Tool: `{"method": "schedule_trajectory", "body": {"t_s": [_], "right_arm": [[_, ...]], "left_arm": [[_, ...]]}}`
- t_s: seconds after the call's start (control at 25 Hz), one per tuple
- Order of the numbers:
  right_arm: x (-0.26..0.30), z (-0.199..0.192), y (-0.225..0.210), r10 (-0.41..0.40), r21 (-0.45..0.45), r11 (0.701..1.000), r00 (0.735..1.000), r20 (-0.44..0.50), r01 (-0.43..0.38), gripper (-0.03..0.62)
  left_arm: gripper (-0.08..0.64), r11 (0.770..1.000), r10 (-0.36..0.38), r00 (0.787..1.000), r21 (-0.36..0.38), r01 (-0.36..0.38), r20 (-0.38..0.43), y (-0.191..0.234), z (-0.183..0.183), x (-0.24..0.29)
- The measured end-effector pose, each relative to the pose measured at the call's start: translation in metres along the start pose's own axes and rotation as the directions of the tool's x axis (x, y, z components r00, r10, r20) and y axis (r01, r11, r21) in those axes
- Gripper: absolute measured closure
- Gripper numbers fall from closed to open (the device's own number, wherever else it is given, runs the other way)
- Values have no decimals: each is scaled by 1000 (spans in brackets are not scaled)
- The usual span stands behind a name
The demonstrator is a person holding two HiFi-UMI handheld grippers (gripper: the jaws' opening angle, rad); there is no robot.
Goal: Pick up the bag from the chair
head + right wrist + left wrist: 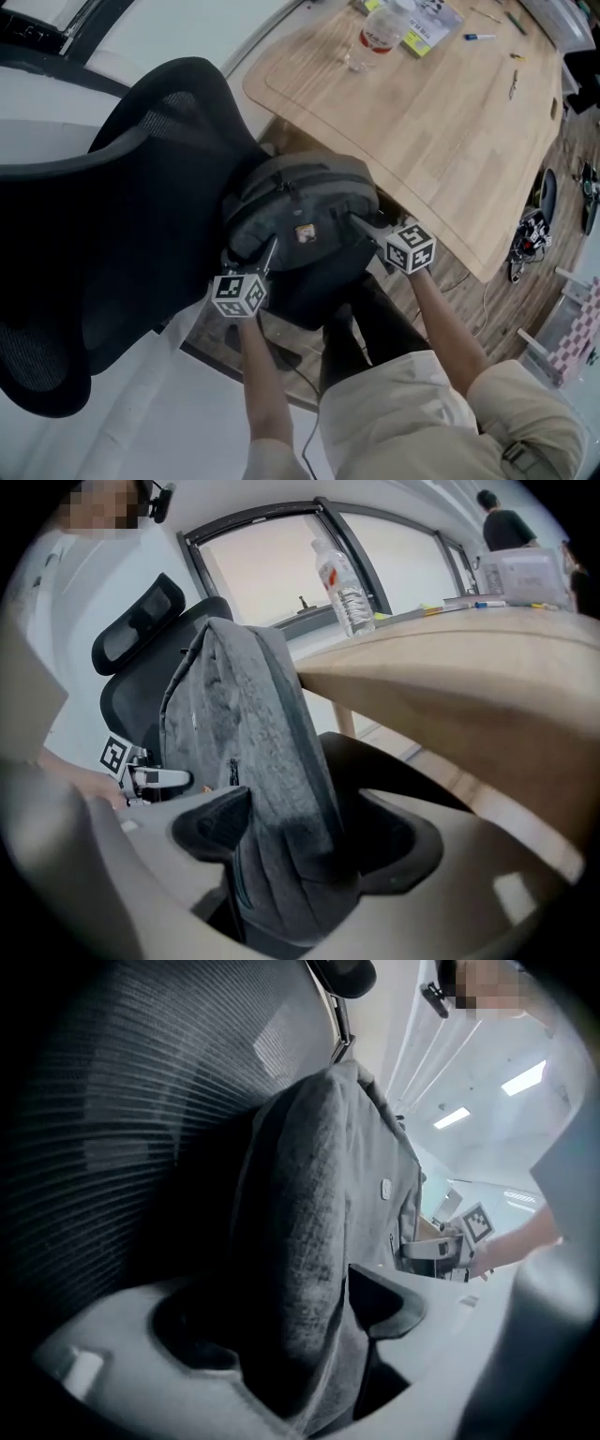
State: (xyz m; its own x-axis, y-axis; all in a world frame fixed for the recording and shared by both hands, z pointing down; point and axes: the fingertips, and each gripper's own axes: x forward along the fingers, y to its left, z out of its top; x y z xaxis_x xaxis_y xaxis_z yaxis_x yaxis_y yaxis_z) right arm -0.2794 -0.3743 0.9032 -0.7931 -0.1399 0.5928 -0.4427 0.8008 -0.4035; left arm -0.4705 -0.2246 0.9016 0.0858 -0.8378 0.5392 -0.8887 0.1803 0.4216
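A grey backpack (300, 220) stands upright on the seat of a black mesh office chair (112, 234), leaning on its backrest. My left gripper (267, 255) reaches in at the bag's left side and my right gripper (363, 225) at its right side. In the left gripper view the jaws (286, 1321) stand wide apart with the bag's side fold (319, 1194) between them. In the right gripper view the jaws (309, 836) are equally wide, with the bag's other edge (253, 714) between them. Neither pair visibly clamps the fabric.
A light wooden table (441, 131) stands just right of the chair, its edge close above the right gripper (450, 696). A water bottle (380, 33), pens and papers lie on it. Cables and gear lie on the floor (530, 239) at the right. My own legs are close below.
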Motion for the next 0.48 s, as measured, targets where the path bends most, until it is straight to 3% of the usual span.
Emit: {"method": "schedule_trajectory", "body": {"t_s": [0.16,0.36,0.48], "right_arm": [[6,0,12,60,-29,998,998,-3,-60,239],[11,-1,12,20,-45,999,999,-37,-22,239],[10,-4,16,12,-64,998,997,-72,-17,294]], "left_arm": [[218,999,-14,1000,39,15,-23,-4,-9,14],[223,999,-15,999,50,17,-43,-7,-10,13],[307,998,-15,999,56,16,-30,-15,-9,5]]}}
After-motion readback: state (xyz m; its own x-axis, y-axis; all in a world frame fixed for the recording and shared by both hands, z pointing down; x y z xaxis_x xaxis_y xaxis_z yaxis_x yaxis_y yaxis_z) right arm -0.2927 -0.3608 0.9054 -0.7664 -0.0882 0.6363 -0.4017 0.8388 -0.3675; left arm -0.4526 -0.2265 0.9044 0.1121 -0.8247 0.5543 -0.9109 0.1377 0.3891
